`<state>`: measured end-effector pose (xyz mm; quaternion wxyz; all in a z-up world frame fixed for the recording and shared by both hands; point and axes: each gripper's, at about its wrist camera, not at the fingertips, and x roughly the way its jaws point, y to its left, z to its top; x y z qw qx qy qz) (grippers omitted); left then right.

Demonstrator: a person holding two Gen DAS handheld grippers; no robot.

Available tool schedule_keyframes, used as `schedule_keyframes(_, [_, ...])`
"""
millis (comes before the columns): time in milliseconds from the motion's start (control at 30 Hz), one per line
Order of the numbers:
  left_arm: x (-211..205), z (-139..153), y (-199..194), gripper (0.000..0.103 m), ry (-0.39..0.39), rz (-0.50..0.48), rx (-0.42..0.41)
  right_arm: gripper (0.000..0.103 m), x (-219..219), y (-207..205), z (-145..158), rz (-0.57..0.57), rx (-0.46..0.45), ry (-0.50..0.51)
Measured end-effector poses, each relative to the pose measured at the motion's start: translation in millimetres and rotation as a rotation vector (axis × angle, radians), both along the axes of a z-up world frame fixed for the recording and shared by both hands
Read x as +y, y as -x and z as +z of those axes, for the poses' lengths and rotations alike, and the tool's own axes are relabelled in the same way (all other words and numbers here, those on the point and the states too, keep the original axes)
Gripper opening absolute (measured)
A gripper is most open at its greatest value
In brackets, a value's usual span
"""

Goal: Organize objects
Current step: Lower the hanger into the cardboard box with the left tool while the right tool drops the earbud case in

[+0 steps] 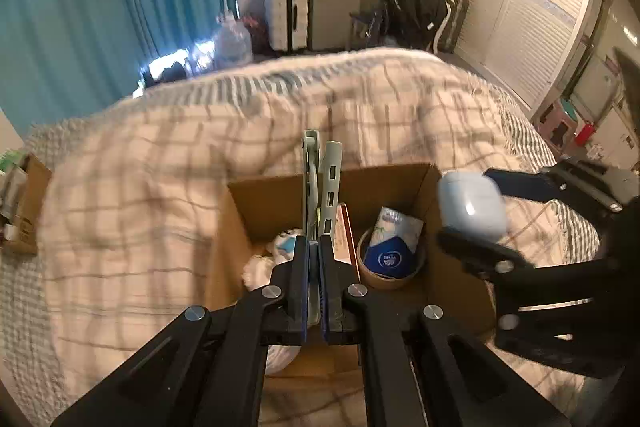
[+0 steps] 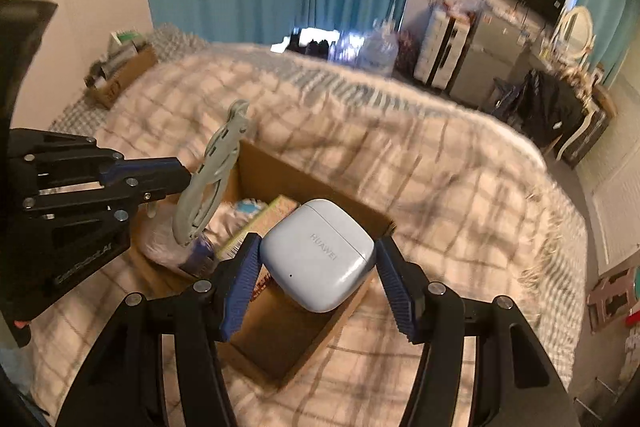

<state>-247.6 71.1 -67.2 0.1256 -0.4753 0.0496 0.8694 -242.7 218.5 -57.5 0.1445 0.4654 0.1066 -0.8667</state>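
Observation:
My left gripper (image 1: pixel 315 259) is shut on a pale green hair claw clip (image 1: pixel 320 179) and holds it above an open cardboard box (image 1: pixel 240 223) on the bed. The clip also shows in the right wrist view (image 2: pixel 212 183), with the left gripper (image 2: pixel 176 179) beside it. My right gripper (image 2: pixel 316 267) is shut on a light blue earbuds case (image 2: pixel 318 253) over the box (image 2: pixel 280 347). The case (image 1: pixel 472 205) shows at the box's right edge in the left wrist view. Inside the box are a paper cup with a blue packet (image 1: pixel 390 259), a flat book-like box (image 1: pixel 344 235) and white plastic bags (image 1: pixel 276 251).
The box sits on a checked blanket (image 1: pixel 160 187) covering the bed. A second cardboard box with items (image 2: pixel 120 75) stands at the bed's far left corner. Teal curtains, a suitcase, a fridge and a cluttered desk stand beyond the bed.

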Motion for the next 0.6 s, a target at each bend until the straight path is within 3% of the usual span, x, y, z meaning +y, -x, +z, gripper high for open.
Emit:
schedule_keyframes(167, [-1.5,-26.0,12.3,0.003,0.018,0.011,-0.054,0.058,4.3,13.9,-31.7,-0.016,-0.048,0.030])
schedule_keyframes(267, [-5.3,-27.4,13.9,0.003,0.005,0.022,-0.059,0.058,7.8,15.1,-30.7,-0.026,-0.041,0.041])
schedule_keyframes(300, [-5.8,-23.6,11.8,0.004,0.007,0.021,-0.049,0.059,10.9,14.0,-26.2,-0.029,-0.030,0.045])
schedule_keyframes(400, [-5.9,-10.8,4.0,0.006,0.020,0.022,-0.023,0.077,15.2,4.0,-7.7,-0.048,0.010,0.064])
schedule_keyframes(600, [-5.2,25.4,-21.6,0.009,0.030,0.027,0.039,0.079,18.3,-30.2,46.8,-0.073,0.115,0.066])
